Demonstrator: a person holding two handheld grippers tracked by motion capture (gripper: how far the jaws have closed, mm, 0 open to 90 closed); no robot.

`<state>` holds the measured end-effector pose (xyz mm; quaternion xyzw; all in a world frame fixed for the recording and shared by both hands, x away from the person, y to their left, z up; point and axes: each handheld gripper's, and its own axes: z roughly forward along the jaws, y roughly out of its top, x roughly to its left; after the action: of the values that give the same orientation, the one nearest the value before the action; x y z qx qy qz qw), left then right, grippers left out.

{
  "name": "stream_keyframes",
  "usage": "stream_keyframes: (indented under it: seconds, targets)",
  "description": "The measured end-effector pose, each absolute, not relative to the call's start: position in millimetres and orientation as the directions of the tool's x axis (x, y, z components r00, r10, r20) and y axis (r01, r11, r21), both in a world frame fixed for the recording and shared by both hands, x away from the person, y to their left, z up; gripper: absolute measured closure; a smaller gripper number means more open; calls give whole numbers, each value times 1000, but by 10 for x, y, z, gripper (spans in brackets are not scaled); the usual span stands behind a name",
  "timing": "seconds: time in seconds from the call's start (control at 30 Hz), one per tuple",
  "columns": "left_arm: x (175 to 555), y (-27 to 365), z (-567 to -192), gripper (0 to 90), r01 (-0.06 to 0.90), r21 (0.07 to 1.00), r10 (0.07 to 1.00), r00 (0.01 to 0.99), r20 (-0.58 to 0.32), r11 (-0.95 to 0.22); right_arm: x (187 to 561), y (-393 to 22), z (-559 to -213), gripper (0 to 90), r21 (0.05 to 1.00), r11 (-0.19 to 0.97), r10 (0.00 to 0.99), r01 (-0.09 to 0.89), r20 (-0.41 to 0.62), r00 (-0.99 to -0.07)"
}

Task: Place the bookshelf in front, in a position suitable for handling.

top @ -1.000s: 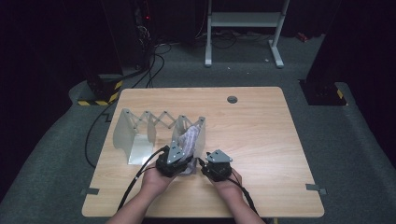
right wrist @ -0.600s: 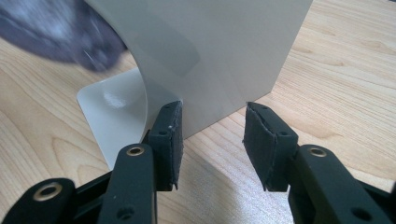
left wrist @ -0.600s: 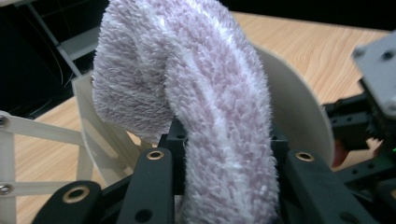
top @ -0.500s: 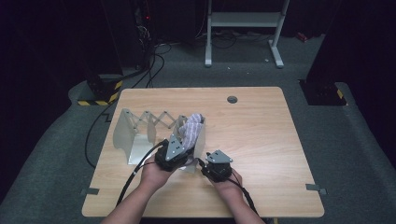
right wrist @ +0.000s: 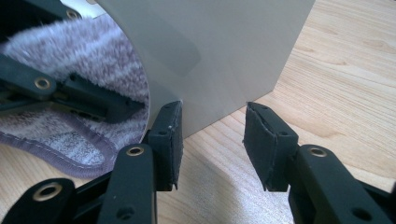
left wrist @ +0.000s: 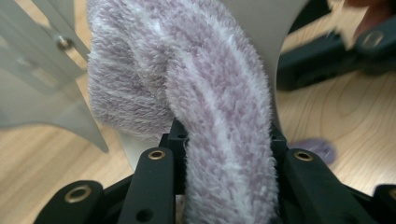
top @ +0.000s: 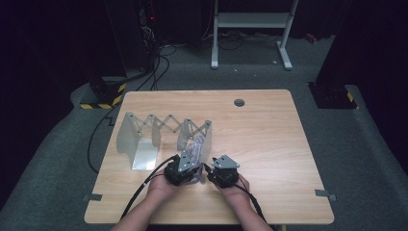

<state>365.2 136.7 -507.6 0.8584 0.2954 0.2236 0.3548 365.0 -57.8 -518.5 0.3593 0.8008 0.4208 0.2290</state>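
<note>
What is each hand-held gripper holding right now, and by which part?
The left hand-held gripper is shut on the purple fuzzy sock, gripped mid-length. The right hand-held gripper holds nothing; its jaws stand open at the grey rack panel.

A light wooden table (top: pixel 269 144) with a round dark grommet (top: pixel 239 102) stands on grey carpet (top: pixel 365 139). Black cables (top: pixel 154 62) and a white metal frame (top: pixel 250 21) lie behind.

- High view: the table (top: pixel 269 144) is evenly lit from above, while the far room lies in near darkness; the picture is soft and grainy.
- Gripper views: bright; the near fuzzy cloth (left wrist: pixel 210 102) is fairly sharp, edges blurred.
</note>
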Motion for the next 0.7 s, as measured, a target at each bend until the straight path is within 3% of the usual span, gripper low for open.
stream_keyframes:
  seconds: [0.4,0.7]
  targets:
    - [3666,1325,-4859,664,302,766,661,721,206,-568,3649,-583,-5177,573,839,381,771,387,-58,-634]
    - [3656,1311,-4443,664,217,816,670,698,254,-536,3648,-589,-5174,575,840,383,771,385,-62,-633]
